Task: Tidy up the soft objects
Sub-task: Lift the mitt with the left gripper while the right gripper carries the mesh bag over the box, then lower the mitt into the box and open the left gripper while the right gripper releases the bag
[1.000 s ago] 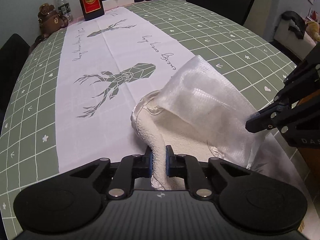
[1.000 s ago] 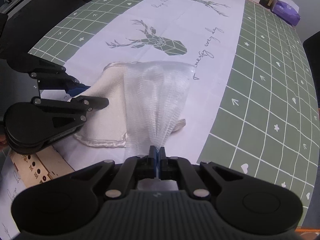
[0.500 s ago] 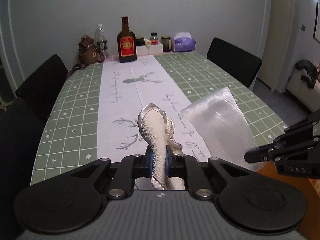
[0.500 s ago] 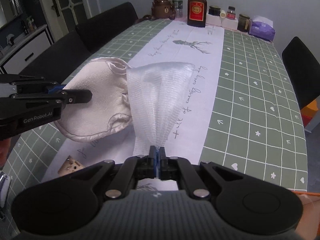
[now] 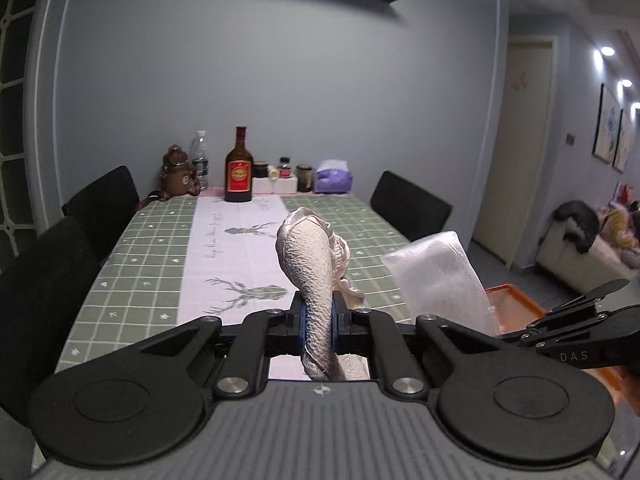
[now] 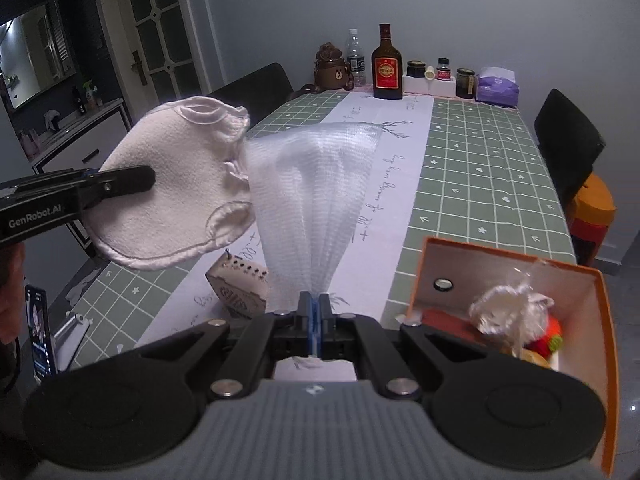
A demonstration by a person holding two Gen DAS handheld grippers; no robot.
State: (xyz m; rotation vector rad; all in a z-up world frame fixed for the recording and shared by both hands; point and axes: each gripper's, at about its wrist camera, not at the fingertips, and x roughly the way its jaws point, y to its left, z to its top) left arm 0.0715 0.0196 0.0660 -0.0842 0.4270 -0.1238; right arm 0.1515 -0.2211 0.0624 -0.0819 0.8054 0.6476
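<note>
Both grippers have risen well above the green table (image 6: 480, 184). Left gripper (image 5: 318, 328) is clamped on a cream cloth (image 6: 176, 184); right gripper (image 6: 319, 320) pinches a white mesh sleeve (image 6: 316, 188). Both hang beside the orange box (image 6: 600, 320), likely their destination.

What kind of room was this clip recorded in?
Most likely a home dining room: a long table under a green checked cloth, black chairs round it, bottles and jars at the far end, and a sofa through the doorway.
</note>
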